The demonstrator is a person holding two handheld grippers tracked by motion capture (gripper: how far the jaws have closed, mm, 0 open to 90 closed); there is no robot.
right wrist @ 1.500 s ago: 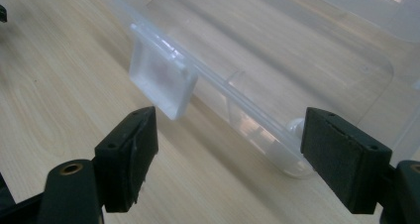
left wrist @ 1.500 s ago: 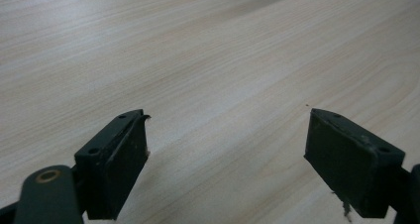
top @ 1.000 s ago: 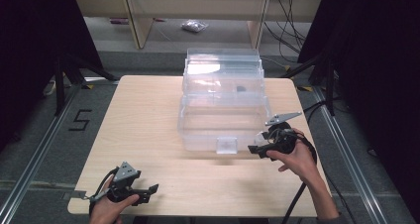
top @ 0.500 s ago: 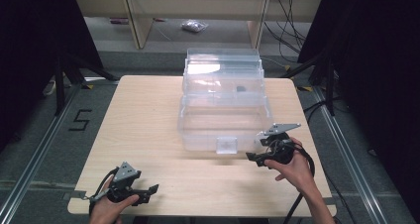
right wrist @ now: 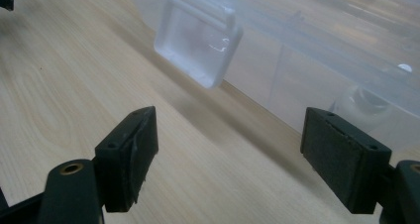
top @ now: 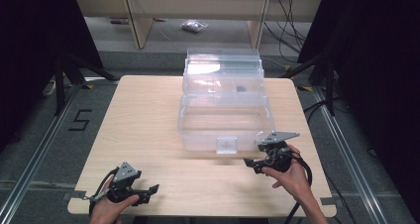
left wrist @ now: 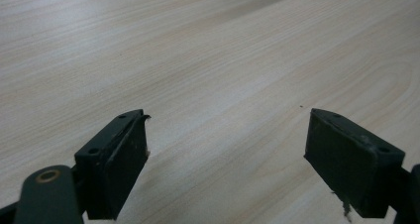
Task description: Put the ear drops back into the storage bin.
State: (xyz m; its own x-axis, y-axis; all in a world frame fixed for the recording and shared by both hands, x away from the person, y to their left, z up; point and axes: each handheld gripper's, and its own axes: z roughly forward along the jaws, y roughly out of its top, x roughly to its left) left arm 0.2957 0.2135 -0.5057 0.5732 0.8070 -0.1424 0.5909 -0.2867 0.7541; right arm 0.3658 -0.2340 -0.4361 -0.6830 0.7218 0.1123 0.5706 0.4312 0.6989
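A clear plastic box stands on the middle of the wooden table, its lid raised at the back. A white latch hangs on its front wall. Something small and dark lies inside. My right gripper is open just off the box's front right corner, jaws pointing left. In the right gripper view the latch and the box wall lie ahead of my open right gripper. My left gripper rests open near the front left edge, over bare wood.
A shelf unit and a small plastic bag are on the floor beyond the table. Cables run along the right side. A "5" is marked on the floor at the left. Bare table spreads left of the box.
My right gripper has drawn back from the box's front right corner toward the near edge of the table. The left gripper has stayed where it was.
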